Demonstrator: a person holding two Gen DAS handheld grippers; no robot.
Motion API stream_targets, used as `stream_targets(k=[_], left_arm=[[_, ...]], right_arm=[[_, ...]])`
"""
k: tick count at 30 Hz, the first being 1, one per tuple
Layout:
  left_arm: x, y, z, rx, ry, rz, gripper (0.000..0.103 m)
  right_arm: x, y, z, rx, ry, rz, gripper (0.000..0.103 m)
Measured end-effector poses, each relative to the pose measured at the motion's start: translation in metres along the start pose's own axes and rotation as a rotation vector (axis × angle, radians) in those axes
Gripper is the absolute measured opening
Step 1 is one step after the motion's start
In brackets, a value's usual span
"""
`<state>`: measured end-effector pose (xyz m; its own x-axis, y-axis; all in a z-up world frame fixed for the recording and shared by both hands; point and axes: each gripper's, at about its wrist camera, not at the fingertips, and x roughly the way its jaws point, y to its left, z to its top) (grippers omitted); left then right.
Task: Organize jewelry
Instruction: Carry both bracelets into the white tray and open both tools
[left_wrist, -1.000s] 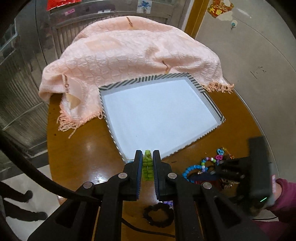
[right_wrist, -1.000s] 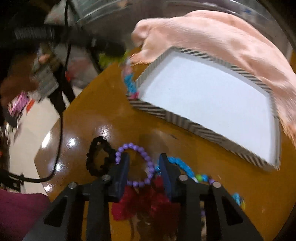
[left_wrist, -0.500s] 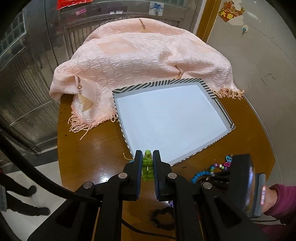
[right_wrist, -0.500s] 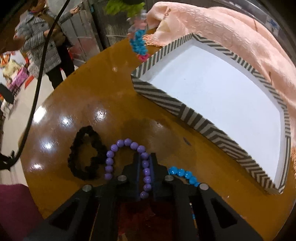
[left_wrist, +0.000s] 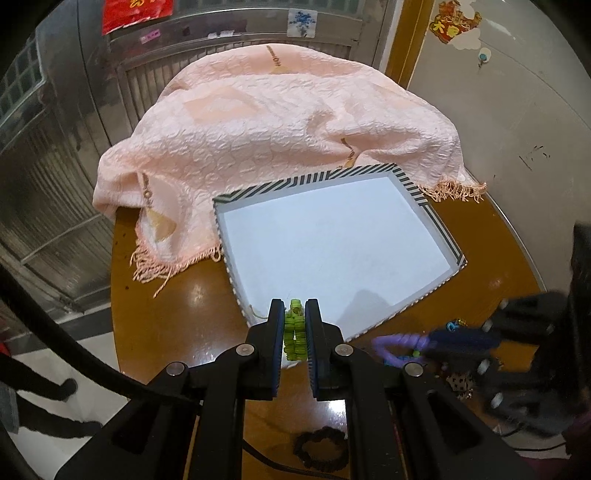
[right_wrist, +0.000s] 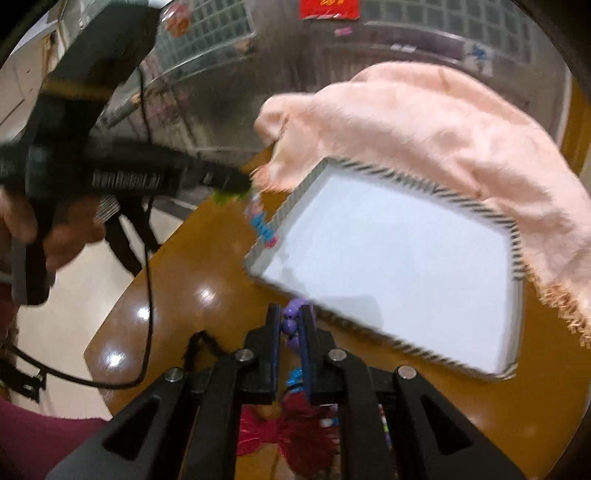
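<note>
In the left wrist view, our left claw (left_wrist: 295, 325) sits at lower centre, clamped on a green bead bracelet (left_wrist: 294, 334) over the near edge of the striped-rim tray (left_wrist: 417, 192), whose white floor fills the middle of the frame. A pink fringed cloth (left_wrist: 273, 122) drapes across the top, behind the tray, on the brown worktop (left_wrist: 177, 317). A black scrunchie (left_wrist: 320, 448) lies on the worktop at the bottom. At the right our right claw (left_wrist: 434, 341) comes in blurred, pinched on a purple bead bracelet (left_wrist: 397, 345). In the right wrist view the right claw (right_wrist: 291, 325) at lower centre grips those purple beads (right_wrist: 290, 325), lifted clear of the worktop near the tray's lower corner. A red flower piece (right_wrist: 291, 432) and blue beads (right_wrist: 295, 376) lie beneath it at the bottom.
</note>
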<state>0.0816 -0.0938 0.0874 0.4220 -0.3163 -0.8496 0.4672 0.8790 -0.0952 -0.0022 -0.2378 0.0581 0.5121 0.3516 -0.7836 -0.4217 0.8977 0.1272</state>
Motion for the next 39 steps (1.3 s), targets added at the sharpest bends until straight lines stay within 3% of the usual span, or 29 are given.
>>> stream_targets(k=[9, 17, 29, 39], left_arm=[[0.003, -0.012, 0.019, 0.028, -0.016, 0.013, 0.000], [0.012, -0.016, 0.035, 0.036, -0.017, 0.028, 0.000], [0.056, -0.007, 0.026, -0.023, 0.061, 0.029, 0.000], [0.106, 0.008, 0.008, -0.094, 0.167, 0.030, 0.000]], right_arm=[[-0.021, -0.049, 0.023, 0.078, -0.053, -0.091, 0.009], [-0.009, -0.067, 0.035, 0.125, -0.056, -0.064, 0.009], [0.055, -0.044, 0.041, 0.120, 0.026, 0.063, 0.009], [0.111, -0.104, 0.029, 0.238, 0.132, 0.008, 0.009]])
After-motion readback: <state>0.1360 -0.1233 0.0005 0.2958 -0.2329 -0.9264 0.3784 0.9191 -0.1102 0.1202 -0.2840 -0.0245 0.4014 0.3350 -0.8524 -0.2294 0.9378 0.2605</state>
